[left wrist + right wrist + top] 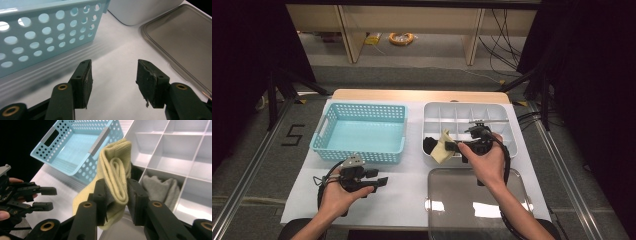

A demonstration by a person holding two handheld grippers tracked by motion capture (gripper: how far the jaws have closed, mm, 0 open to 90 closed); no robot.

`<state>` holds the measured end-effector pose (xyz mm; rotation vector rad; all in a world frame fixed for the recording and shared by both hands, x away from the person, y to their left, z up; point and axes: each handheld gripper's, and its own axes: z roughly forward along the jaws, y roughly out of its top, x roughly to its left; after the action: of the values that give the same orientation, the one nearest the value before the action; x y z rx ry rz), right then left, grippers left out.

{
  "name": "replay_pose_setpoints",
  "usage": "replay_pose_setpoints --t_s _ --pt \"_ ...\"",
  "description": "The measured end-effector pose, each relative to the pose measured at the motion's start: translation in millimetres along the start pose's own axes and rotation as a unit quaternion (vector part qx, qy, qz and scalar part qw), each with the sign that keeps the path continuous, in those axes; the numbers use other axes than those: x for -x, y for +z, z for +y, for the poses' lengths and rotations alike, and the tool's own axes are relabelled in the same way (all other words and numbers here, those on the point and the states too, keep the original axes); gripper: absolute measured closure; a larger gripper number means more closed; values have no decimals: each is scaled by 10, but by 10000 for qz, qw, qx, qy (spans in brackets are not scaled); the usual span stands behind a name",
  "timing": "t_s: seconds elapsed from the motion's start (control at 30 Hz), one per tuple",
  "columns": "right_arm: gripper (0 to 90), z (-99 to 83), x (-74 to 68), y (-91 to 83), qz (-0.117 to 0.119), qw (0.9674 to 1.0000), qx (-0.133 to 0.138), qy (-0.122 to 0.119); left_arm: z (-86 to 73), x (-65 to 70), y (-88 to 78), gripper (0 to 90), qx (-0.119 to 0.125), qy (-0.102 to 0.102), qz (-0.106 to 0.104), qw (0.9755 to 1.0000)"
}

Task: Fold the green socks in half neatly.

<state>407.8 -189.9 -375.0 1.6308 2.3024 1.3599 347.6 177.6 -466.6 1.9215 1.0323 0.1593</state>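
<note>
My right gripper (451,146) is shut on a folded pale yellow sock (441,148), which hangs over the near left corner of the white compartment tray (508,113). In the right gripper view the sock (117,157) is pinched between both pads of that gripper (116,183), its lower end drooping below them. A grey sock (160,190) lies in a near compartment of the tray (160,137), and something black (429,144) sits in the near left compartment. My left gripper (379,178) rests low over the white mat in front of the blue basket (362,132). It is open (113,62) and holds nothing.
The perforated blue basket (50,30) stands empty, left of the tray. A clear plastic lid (477,195) lies flat on the mat in front of the tray, right of the left gripper; its edge (185,40) is close by. Table legs and cables lie beyond.
</note>
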Motion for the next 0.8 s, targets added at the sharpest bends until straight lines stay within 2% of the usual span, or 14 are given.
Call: replay_pose_setpoints --t_s 0.07,0.1,0.2,0.33,0.37,0.4,0.43,0.5,0.57,0.63,0.67,0.7,0.77,0.8 --pt "719 11 16 -17 -30 10000 8 72 1 0 3 458 5 3 8 10000" --pt "719 16 4 -35 -47 9997 -26 245 1 -2 4 458 7 4 16 10000" --pt "720 29 81 -54 -99 9999 96 -39 -2 2 7 458 6 -27 34 10000" --pt "719 43 118 -79 -104 9999 113 3 -2 2 5 458 -10 2 15 10000" --pt "719 43 126 -76 -159 9998 106 67 2 3 0 458 1 10 21 10000" --pt "719 52 115 -99 -131 9994 58 328 1 5 2 458 46 18 47 10000" --pt "720 64 167 -99 -165 9997 125 120 2 3 1 458 51 19 43 10000" --pt "719 87 196 -121 -212 9995 148 195 2 -2 5 458 58 -12 31 10000" --pt "719 112 239 -140 -266 9994 219 58 1 -2 6 458 57 -17 27 10000" --pt "719 143 238 -166 -264 9990 213 296 4 -2 1 458 30 1 14 10000" --pt "719 164 279 -181 -315 9991 257 108 4 -1 3 458 36 4 17 10000" --pt "719 176 249 -195 -275 9983 215 465 5 -1 2 459 21 20 31 10000" --pt "719 212 319 -217 -390 9987 275 188 1 12 6 458 31 15 94 10000" --pt "719 223 337 -215 -347 9988 285 212 1 9 6 458 7 10 32 10000"
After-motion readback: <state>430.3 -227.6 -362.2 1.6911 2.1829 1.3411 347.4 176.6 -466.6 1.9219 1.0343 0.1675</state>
